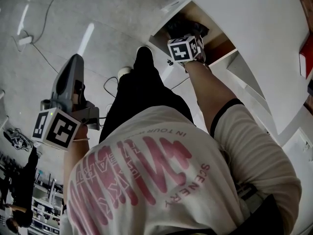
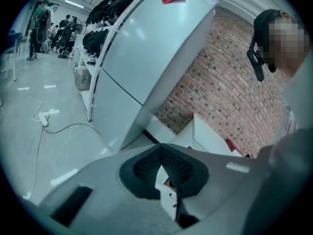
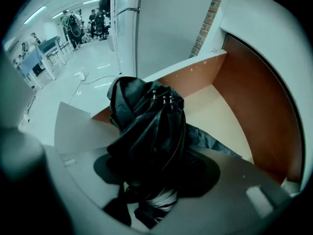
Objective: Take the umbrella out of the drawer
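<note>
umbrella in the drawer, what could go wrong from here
1. The right gripper seems to hold the umbrella by its loose, bunched fabric, so it may slip or fall open during the lift.
2. The rib tips stick out at the top and could snag on the drawer wall on the way out.
3. The dark cloth lying against the umbrella might get dragged along.

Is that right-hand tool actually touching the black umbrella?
Touching. The right gripper view shows the right tool clamped on the umbrella, its fabric filling the jaws.
</note>
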`<control>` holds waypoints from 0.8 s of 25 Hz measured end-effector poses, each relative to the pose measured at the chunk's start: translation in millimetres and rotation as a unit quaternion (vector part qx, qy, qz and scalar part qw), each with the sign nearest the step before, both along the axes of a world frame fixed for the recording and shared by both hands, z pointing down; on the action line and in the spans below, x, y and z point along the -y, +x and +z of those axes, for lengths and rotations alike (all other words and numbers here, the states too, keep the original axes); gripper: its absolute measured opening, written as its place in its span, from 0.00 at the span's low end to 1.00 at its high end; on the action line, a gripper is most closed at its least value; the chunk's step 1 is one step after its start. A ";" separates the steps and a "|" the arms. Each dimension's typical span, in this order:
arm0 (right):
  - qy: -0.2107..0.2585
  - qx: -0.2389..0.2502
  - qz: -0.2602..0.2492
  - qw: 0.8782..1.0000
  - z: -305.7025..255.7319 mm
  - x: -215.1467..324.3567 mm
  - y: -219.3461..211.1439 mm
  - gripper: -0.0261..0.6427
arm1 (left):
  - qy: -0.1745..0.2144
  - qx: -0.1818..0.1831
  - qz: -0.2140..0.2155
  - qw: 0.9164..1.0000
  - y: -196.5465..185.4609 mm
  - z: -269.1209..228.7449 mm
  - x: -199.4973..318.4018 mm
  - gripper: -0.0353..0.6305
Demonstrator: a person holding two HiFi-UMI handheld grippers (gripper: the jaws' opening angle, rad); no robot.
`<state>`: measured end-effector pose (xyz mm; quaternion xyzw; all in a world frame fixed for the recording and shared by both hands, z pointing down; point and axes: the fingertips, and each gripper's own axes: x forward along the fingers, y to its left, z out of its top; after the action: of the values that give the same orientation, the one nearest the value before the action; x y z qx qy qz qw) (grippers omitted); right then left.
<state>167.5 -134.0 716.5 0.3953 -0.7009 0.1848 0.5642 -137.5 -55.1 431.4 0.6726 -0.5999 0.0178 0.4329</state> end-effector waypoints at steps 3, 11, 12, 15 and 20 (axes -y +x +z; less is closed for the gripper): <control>0.001 -0.003 -0.011 1.000 -9.1 -7.1 -0.9 0.44 | 0.011 0.002 -0.007 1.000 -2.6 -11.9 -0.7 0.06; 0.003 -0.005 -0.006 1.000 -27.6 -13.7 3.6 0.44 | 0.037 -0.002 -0.001 0.999 4.7 -34.3 6.1 0.06; 0.005 -0.004 -0.003 1.000 -28.8 -14.7 5.5 0.44 | 0.040 0.000 0.001 0.999 5.9 -36.2 6.5 0.06; 0.010 -0.003 0.002 1.000 -33.8 -19.0 9.0 0.43 | 0.049 0.000 0.000 0.999 6.9 -42.7 6.7 0.06; 0.013 0.001 0.006 1.000 -42.4 -22.7 16.4 0.43 | 0.058 -0.001 0.006 0.998 14.6 -50.9 8.4 0.06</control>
<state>184.0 -111.3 674.0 0.4070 -0.7015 0.1795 0.5569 -122.9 -63.5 380.6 0.7002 -0.5957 -0.0152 0.3933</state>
